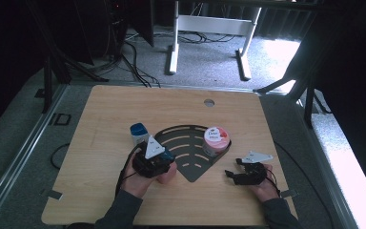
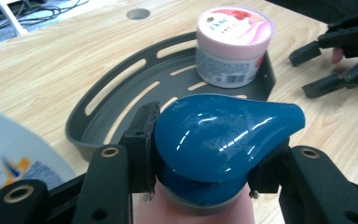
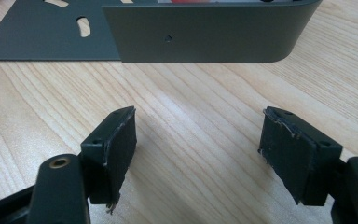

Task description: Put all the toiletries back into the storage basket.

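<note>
The left gripper (image 2: 200,154) was clamped on the blue cap (image 2: 223,135) of a pink bottle (image 1: 166,176), just short of the dark tray (image 2: 121,93). The right gripper (image 3: 198,149) stood apart, nothing between its jaws, over bare tabletop (image 3: 191,93) just before the tray's wall

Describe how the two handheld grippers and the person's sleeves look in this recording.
Both the left gripper and the right gripper are black, boxy frames with two jaws, brass-coloured pivot eyelets and worn dark pads frayed at the edges. Each carries a light grey three-cornered plate on top, and a thin black cable trails from the left one. The sleeves are dark grey.
</note>
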Motion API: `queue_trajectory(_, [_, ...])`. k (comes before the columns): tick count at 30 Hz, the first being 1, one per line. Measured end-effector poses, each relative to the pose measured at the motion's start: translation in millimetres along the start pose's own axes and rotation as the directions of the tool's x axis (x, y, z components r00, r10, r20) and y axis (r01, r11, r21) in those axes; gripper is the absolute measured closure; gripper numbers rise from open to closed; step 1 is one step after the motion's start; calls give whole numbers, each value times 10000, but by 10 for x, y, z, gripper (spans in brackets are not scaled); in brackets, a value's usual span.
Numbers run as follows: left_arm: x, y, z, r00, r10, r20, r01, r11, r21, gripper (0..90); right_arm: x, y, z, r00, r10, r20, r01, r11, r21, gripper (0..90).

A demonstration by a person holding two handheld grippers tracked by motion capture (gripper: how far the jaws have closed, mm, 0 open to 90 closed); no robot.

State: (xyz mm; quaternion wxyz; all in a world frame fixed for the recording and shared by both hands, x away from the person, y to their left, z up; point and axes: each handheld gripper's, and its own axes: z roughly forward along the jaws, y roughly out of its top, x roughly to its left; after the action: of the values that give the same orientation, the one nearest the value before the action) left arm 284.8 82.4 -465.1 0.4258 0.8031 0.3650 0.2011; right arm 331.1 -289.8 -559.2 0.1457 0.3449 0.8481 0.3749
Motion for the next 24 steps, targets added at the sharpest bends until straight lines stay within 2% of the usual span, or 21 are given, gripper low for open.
queue_trajectory(7, [-93,51,46,9993,229,309,-229,9997,-7,529,0,0,0,10000,-3,-1,3,10000,-2,266])
queue_trajectory(16, [-186,104,132,9974,289,659,-286,9996,-67,530,0,0,1,10000,-21,-2,21,10000,2,266])
queue_trajectory(24, [-229,169,167,9962,370,792,-361,9993,-136,529,0,0,0,10000,-15,-7,15,10000,7,266])
